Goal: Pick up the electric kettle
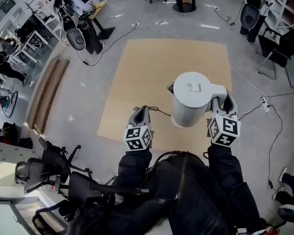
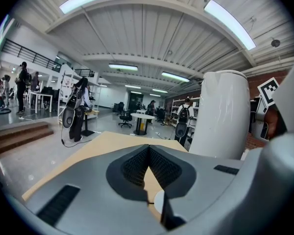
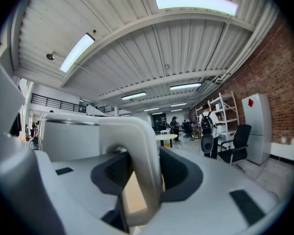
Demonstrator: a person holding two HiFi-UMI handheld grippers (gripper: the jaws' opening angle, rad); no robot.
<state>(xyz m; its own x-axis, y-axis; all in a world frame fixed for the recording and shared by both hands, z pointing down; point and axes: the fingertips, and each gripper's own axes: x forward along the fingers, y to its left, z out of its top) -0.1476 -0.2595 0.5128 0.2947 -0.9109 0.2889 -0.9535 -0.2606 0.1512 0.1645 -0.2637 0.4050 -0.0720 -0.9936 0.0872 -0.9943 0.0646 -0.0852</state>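
Locate the electric kettle (image 1: pixel 188 102) in the right gripper (image 1: pixel 221 103), upright and, by the look of it, clear of the beige board (image 1: pixel 152 67) on the floor below. Confirm the grip in the right gripper view: fingers (image 3: pixel 181 173) clamped on the white handle (image 3: pixel 143 155), one pad on each side of it. Read the left gripper (image 1: pixel 141 112) as empty: just beside the kettle body, not touching it, fingers (image 2: pixel 132 168) closed tip to tip with nothing between.

Handling:
- Treat as a rigid, smooth plastic shell, probably slippery on the rounded body.
- Take hold at the handle only. Avoid the body and the spout (image 1: pixel 170 87).
- Expect an off-centre load, with the body hanging to one side of the grip. Guard against rotation about the fingers.
- Keep upright throughout.

Contents:
- Note the closed lid (image 1: pixel 195 88); no view inside.
- Cannot tell full from empty. Assume some water, and allow for added weight and slosh.
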